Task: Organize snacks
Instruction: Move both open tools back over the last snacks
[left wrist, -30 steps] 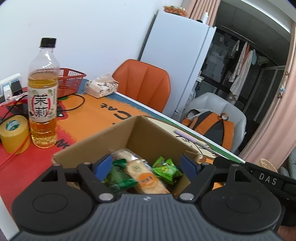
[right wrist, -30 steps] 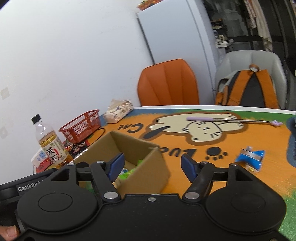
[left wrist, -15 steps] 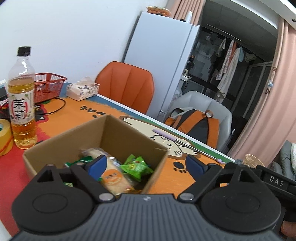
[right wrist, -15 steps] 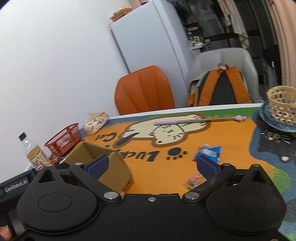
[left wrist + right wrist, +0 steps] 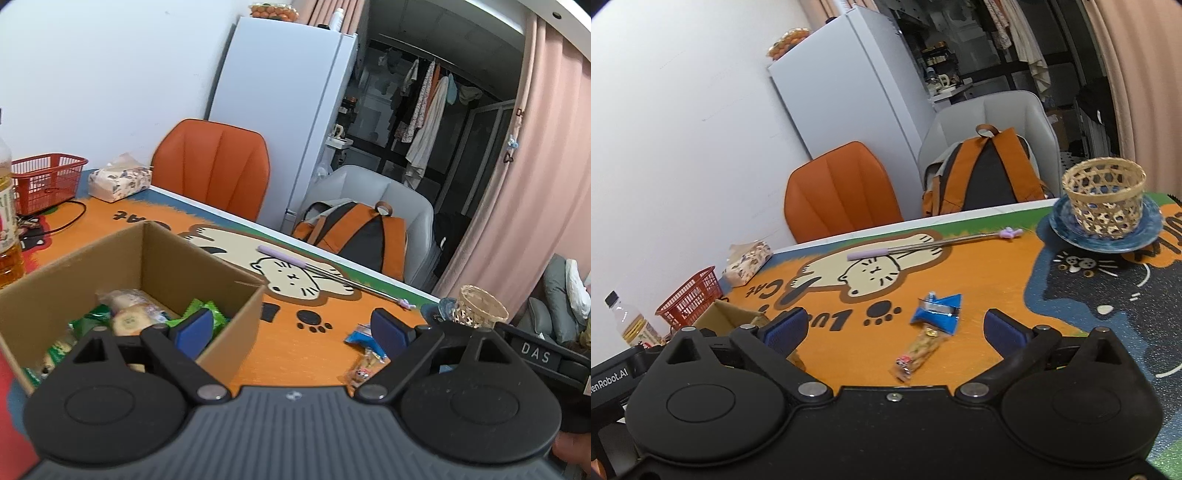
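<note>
Orange cat-print mat point(image 5: 979, 280) holds blue-topped, clear-wrapped snack packet point(image 5: 929, 338).

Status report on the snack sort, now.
Left gripper and right gripper open, both empty. Blue packet and clear snack pack loose on mat; other snacks in cardboard box. Path clear.

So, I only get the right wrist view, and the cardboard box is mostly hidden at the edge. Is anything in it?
Observer: Yes. The left view looks into the box: green packets and a pale biscuit pack lie inside.
Visitor: Is the left tool carrying anything?
Observer: No. The left gripper has just been opening its jaws, and nothing is between them.
Visitor: What's beyond the wicker basket?
Observer: Grey cushions, off the table's end.
</note>
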